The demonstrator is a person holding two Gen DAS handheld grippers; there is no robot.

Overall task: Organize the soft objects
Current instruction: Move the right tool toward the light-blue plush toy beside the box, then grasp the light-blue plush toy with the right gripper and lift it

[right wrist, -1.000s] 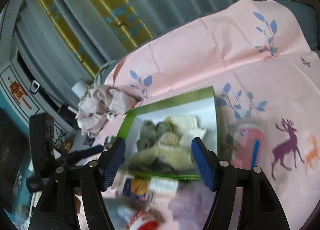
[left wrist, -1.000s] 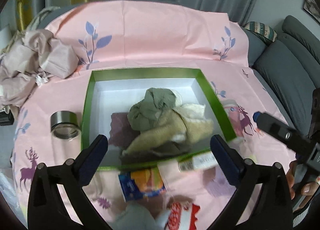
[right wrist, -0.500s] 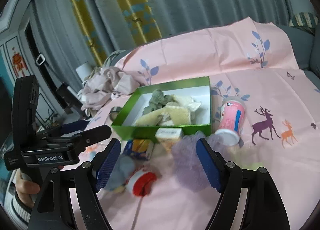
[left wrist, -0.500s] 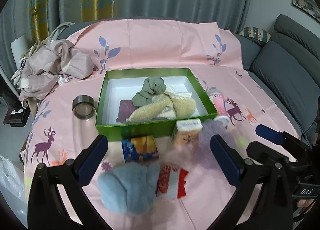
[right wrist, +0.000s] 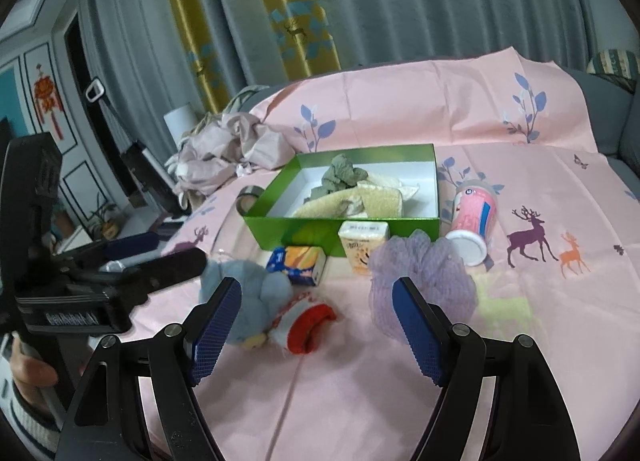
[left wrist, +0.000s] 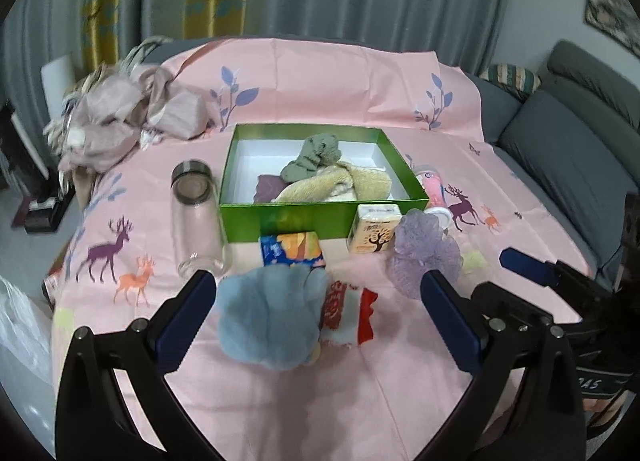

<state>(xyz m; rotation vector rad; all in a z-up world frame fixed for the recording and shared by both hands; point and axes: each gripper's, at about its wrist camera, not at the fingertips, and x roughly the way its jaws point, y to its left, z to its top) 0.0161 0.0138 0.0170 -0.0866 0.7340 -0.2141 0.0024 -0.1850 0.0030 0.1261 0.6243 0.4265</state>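
I've pulled both tools back from the green cardboard box (left wrist: 320, 221); left tool (left wrist: 320, 313) and right tool (right wrist: 316, 325) gape wide, empty, above the fluffy grey-blue plush (left wrist: 272, 321) on the pink worktop (left wrist: 360, 401).

Right gripper (right wrist: 318, 325) open above pink printed tablecloth (right wrist: 540, 189); fluffy grey-blue plush toy (right wrist: 248, 297) by left finger; purple mesh bath pouf (right wrist: 424, 281) by right; green cardboard box (right wrist: 344, 227) behind holds towels.
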